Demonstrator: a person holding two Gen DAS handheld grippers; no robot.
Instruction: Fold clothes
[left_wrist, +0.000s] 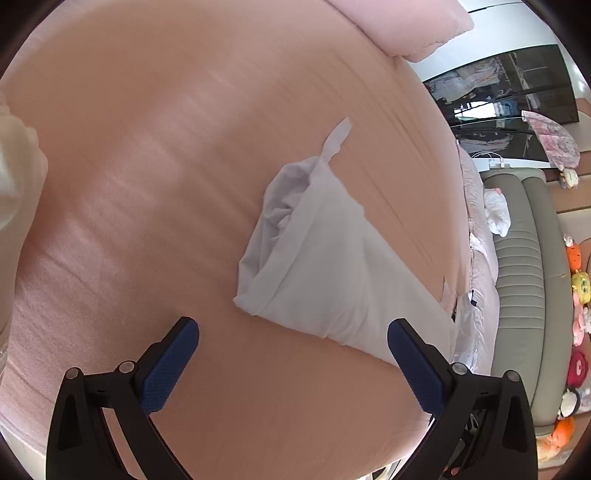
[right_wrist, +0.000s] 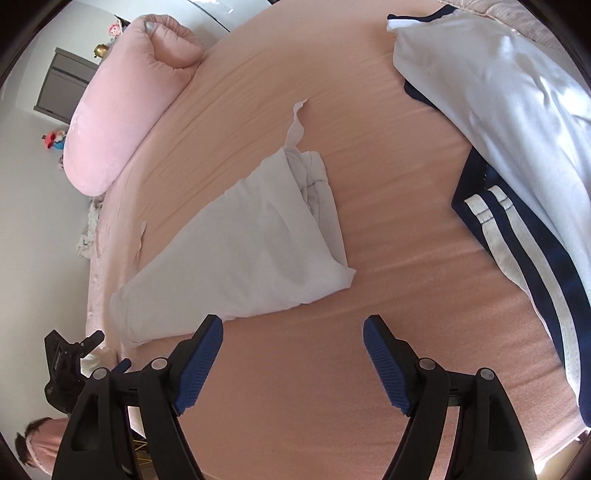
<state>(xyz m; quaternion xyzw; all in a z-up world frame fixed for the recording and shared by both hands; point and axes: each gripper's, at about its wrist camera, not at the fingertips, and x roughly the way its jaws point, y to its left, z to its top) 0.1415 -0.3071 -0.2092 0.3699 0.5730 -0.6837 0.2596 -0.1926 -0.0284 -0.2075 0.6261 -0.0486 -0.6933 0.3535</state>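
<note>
A folded white garment (left_wrist: 332, 266) lies on the pink bed sheet (left_wrist: 147, 184), a thin white strap (left_wrist: 338, 136) trailing from its far end. My left gripper (left_wrist: 291, 326) hovers open just short of its near edge, with nothing between the blue pads. In the right wrist view the same garment (right_wrist: 251, 251) lies ahead and to the left on the sheet (right_wrist: 388, 192). My right gripper (right_wrist: 293, 321) is open over bare sheet beside the garment's near corner and holds nothing. The left gripper (right_wrist: 81, 358) shows at that view's lower left.
A heap of white and navy striped clothes (right_wrist: 517, 155) covers the bed's right side. A pink pillow (right_wrist: 122, 122) lies at the far left. A grey padded headboard (left_wrist: 524, 258) and plush toys (left_wrist: 576, 295) line the bed edge. A person (right_wrist: 37, 443) is at the lower left.
</note>
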